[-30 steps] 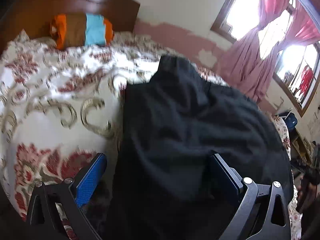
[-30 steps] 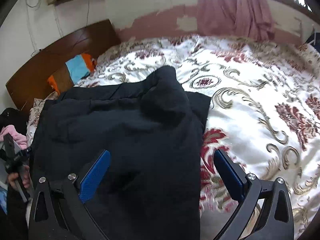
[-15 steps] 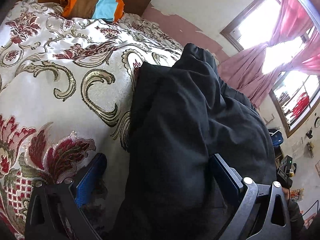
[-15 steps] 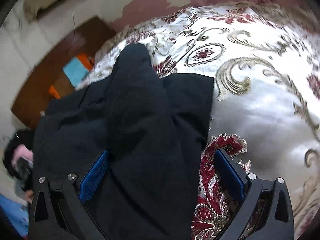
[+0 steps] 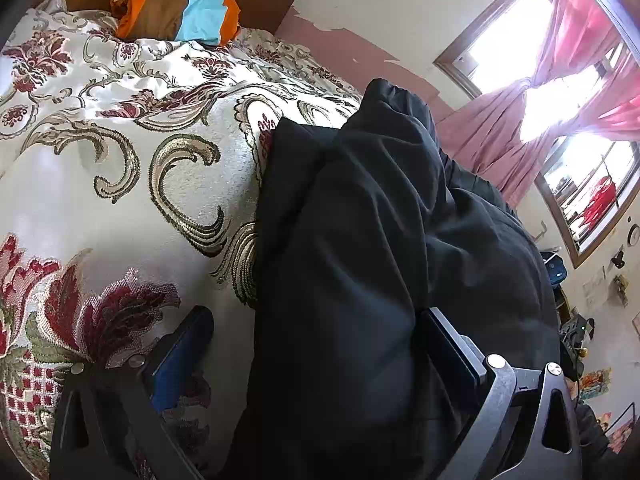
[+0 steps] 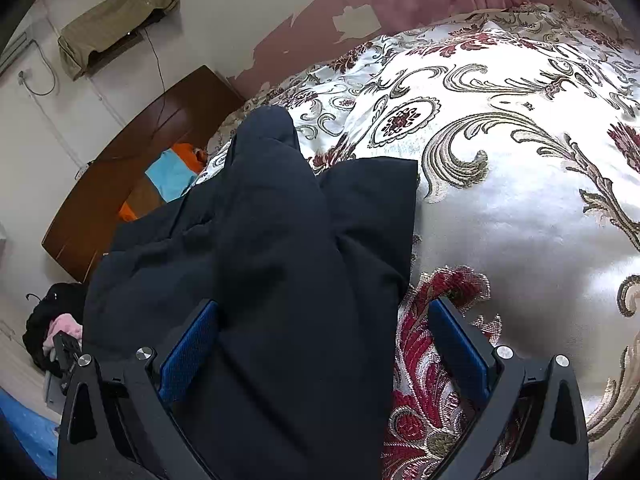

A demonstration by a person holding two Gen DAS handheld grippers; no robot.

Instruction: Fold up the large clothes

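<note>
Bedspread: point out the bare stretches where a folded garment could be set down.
Free: the bedspread between the striped pillow and the black garment; also the wide stretch beyond the garment's other edge. Crowded: both grippers straddle its edges.

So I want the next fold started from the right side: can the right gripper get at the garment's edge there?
Probably yes. The right gripper is open, straddling the black garment, whose right edge lies exposed on the bedspread between its fingers, nothing covering it.
</note>
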